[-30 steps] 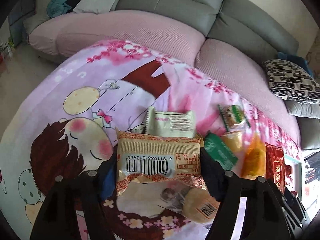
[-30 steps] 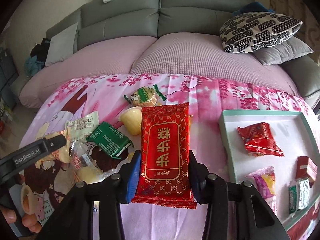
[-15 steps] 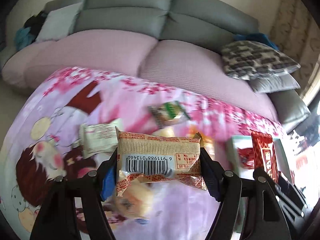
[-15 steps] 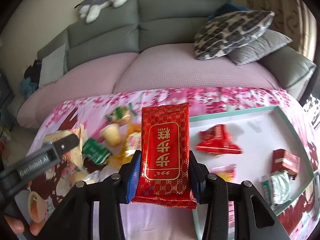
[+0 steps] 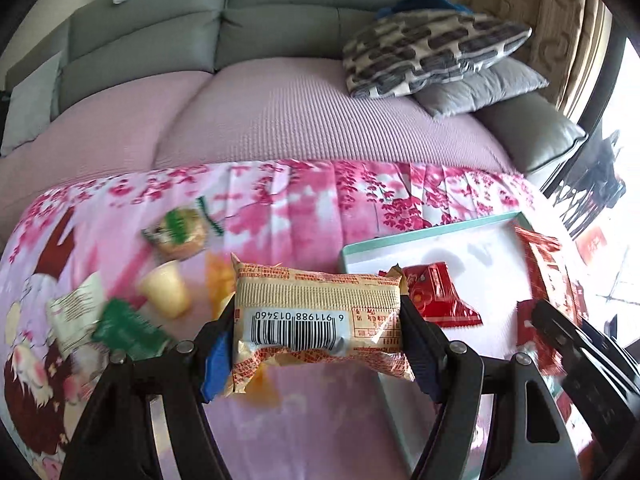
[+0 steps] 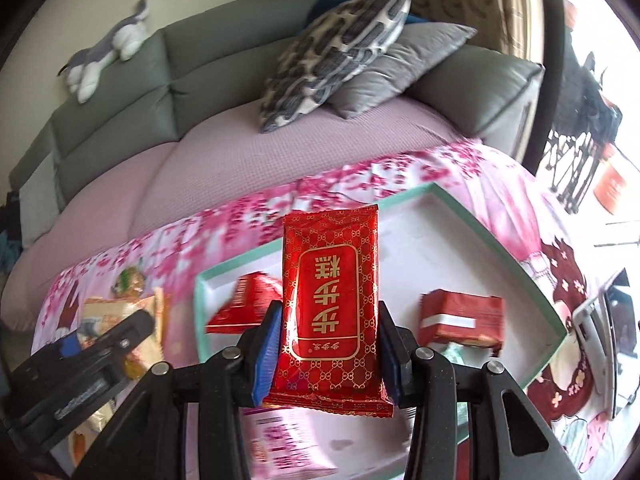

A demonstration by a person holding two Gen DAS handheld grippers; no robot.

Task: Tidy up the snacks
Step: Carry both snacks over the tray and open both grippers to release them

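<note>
My left gripper is shut on a beige snack packet with a barcode, held above the pink cloth at the left edge of the white tray. My right gripper is shut on a red packet with gold characters, held over the tray. In the tray lie a red pouch, a red box and a pink packet. The right gripper with its red packet shows at the right of the left wrist view.
Loose snacks lie on the cloth left of the tray: a green-labelled bun, a yellow jelly cup, a green packet, a white packet. A pink-covered sofa with cushions stands behind.
Both grippers have swung right with their packets. The tray has come under the right gripper and beside the left one. The loose snacks have slid to the left of both views.
</note>
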